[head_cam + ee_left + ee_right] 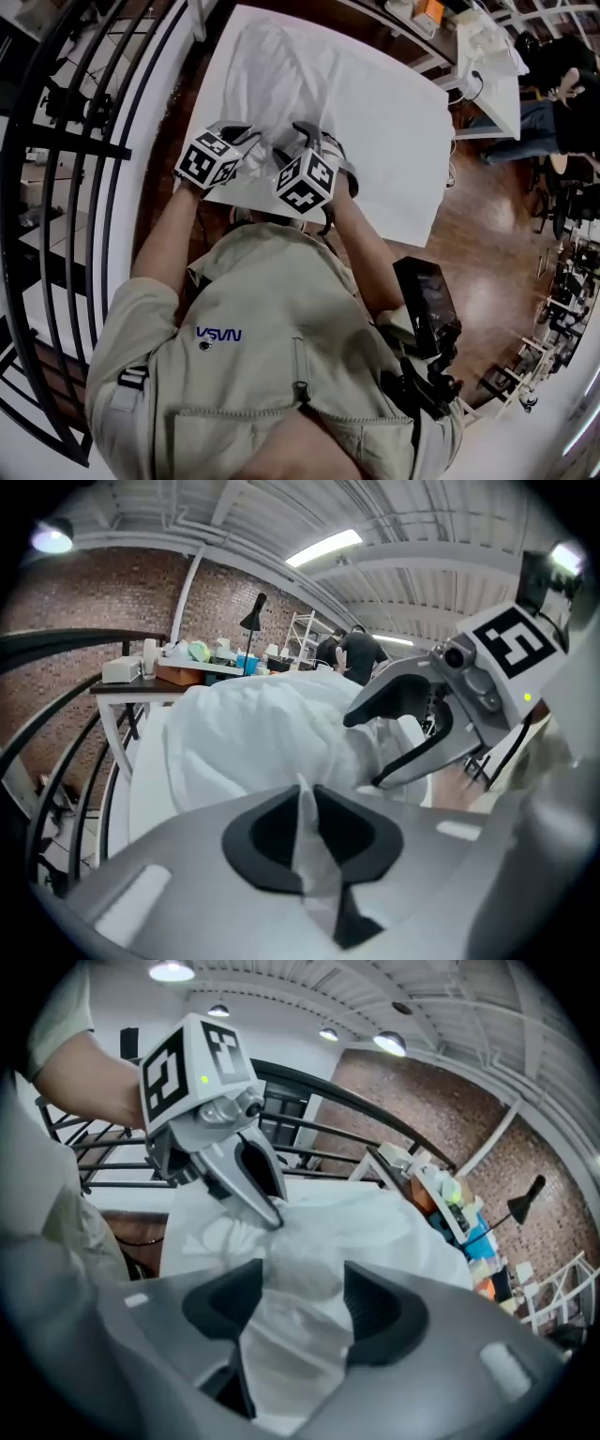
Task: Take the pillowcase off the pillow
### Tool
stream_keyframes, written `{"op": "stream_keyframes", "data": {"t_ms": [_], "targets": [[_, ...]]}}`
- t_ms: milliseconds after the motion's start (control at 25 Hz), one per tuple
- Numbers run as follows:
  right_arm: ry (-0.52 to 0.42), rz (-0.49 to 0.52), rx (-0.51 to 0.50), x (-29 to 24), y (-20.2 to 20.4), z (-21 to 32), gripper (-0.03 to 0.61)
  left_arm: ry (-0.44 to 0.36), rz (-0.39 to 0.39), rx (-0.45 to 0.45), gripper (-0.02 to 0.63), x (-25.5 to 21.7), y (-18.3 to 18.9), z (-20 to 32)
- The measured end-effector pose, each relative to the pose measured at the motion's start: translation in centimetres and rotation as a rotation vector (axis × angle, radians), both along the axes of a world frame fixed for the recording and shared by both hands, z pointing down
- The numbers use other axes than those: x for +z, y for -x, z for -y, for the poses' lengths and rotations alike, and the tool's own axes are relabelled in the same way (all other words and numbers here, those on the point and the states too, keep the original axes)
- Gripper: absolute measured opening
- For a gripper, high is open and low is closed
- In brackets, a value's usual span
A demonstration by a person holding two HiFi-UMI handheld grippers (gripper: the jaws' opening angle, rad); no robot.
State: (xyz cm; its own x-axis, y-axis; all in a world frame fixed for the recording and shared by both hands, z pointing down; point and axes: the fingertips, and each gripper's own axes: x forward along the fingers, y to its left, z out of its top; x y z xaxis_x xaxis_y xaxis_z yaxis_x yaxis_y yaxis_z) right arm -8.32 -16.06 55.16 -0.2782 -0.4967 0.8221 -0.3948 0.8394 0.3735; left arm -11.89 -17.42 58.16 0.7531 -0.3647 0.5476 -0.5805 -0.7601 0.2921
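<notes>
A white pillow in its white pillowcase [281, 66] lies on a white table [403, 150]. Both grippers work at its near end, side by side. My left gripper [246, 142] is shut on a thin fold of the pillowcase [253, 733], which stands up as a narrow ridge between its jaws [307, 810]. To its right, my right gripper [305, 139] has its jaws spread wide. A bulge of the cloth [356, 1222] lies loosely in that gap [302, 1299]. The left gripper's fingers [267, 1206] show just ahead in the right gripper view, dipping into the same bunched cloth.
A black curved railing [66, 187] runs along the left of the table. Wooden floor [478, 253] lies to the right. A cluttered white desk [487, 56] and seated people [562, 94] are at the far right. A side table with a lamp [187, 663] stands beyond the pillow.
</notes>
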Motion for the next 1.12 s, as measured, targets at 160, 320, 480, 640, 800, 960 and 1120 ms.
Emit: {"op": "stream_keyframes", "data": {"t_ms": [160, 320, 480, 640, 800, 960, 1120], "targets": [[0.01, -0.054, 0.003, 1.2, -0.1, 0.5, 0.276, -0.008, 0.023, -0.023, 0.015, -0.1, 0.5, -0.1], [-0.025, -0.161, -0.02, 2.7, 0.9, 1.5, 0.251, -0.006, -0.009, -0.056, 0.014, -0.9, 1.0, -0.3], [-0.09, -0.104, 0.047, 1.4, -0.2, 2.1, 0.039, -0.04, 0.024, -0.089, 0.006, -1.0, 1.6, -0.4], [-0.127, 0.103, 0.161, -3.4, -1.7, 2.1, 0.023, -0.061, 0.038, -0.142, 0.006, -1.2, 3.0, 0.1], [-0.169, 0.314, 0.268, -8.5, -3.0, 2.1, 0.021, -0.098, 0.041, -0.105, 0.007, -1.8, 1.6, -0.2], [-0.219, 0.454, 0.372, -11.8, -5.5, 2.6, 0.02, -0.123, 0.0, -0.101, 0.006, -2.6, -0.1, 0.1], [-0.308, 0.533, 0.496, -13.9, -9.6, 3.6, 0.018, -0.125, 0.065, -0.091, 0.006, -2.0, 0.0, 0.0]]}}
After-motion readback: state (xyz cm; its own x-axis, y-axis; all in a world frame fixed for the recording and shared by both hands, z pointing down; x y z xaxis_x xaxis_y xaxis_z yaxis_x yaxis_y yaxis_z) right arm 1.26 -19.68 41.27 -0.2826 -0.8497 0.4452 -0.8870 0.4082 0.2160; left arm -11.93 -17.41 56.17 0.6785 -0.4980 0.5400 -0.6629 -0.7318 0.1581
